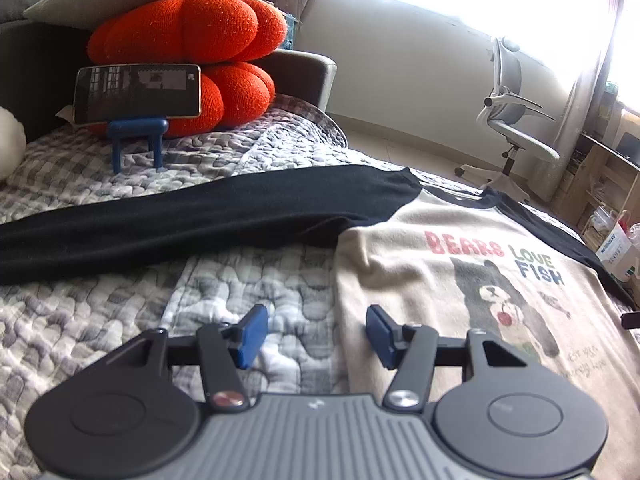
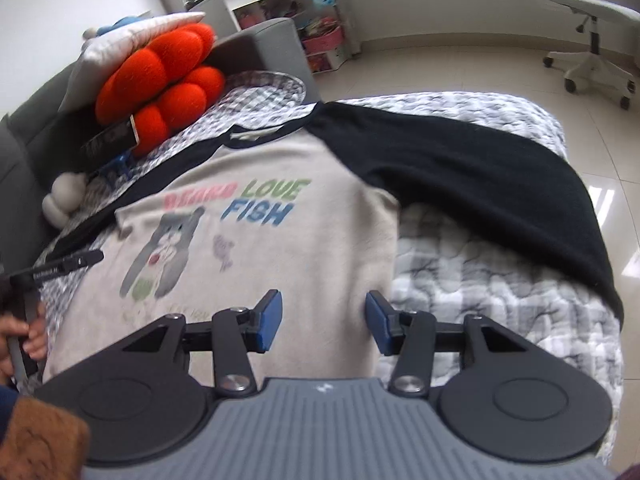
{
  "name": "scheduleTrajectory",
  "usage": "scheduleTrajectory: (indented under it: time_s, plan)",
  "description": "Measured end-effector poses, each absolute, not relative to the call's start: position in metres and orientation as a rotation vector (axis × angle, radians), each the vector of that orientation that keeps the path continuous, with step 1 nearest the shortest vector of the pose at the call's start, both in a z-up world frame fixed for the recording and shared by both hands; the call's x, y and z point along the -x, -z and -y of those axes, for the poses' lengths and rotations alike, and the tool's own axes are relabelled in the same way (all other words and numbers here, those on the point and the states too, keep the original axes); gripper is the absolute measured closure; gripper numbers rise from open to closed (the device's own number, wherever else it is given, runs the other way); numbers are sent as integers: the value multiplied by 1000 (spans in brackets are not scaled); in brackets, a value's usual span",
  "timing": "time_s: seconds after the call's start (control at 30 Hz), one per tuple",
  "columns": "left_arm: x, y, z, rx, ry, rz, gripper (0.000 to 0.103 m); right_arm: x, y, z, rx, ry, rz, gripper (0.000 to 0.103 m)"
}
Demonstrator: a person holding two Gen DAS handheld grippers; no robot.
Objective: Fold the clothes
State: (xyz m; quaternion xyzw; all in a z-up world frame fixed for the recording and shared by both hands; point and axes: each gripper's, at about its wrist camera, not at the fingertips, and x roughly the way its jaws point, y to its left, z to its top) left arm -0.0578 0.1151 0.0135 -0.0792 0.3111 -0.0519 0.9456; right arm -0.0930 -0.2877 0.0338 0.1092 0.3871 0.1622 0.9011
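A cream shirt with black sleeves and a bear print reading "BEARS LOVE FISH" lies flat on a grey quilted bed. Its left black sleeve stretches out to the left. In the right wrist view the shirt lies spread out, its other black sleeve extending right. My left gripper is open and empty above the shirt's left side edge. My right gripper is open and empty above the shirt's lower right part. The left gripper's tip shows at the shirt's left edge.
An orange pumpkin cushion and a phone on a blue stand sit at the bed's head. A grey quilt covers the bed. An office chair stands on the floor beyond. Shelves stand by the wall.
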Motion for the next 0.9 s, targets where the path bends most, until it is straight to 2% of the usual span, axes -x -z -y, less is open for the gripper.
scheduleTrajectory:
  time_s: [0.07, 0.1, 0.13, 0.17, 0.33, 0.43, 0.5, 0.53, 0.83, 0.9]
  plan:
    - [63, -15, -118, 161, 121, -637, 47, 102, -29, 278, -173, -339, -789, 55]
    - [62, -15, -119, 165, 121, -639, 47, 106, -28, 273, -131, -315, -771, 60]
    - [59, -16, -120, 172, 119, -645, 47, 109, -28, 270, -100, -285, -765, 81]
    - [55, -16, -121, 183, 111, -656, 48, 108, -30, 270, -103, -270, -767, 91]
    - [31, -22, -129, 244, 105, -691, 52, 107, -45, 277, -81, -148, -746, 103]
    - [15, -23, -141, 305, 103, -709, 52, 98, -43, 284, -69, -134, -798, 102]
    - [9, -23, -147, 346, 103, -717, 52, 92, -43, 285, -84, -164, -817, 97]
    - [6, -23, -149, 358, 102, -720, 52, 85, -48, 281, -82, -179, -812, 89]
    - [-4, -33, -162, 335, 67, -749, 46, 15, -90, 228, 1, -350, -776, 88]
    - [-3, -29, -170, 382, 55, -769, 45, -5, -98, 203, 49, -427, -780, 81]
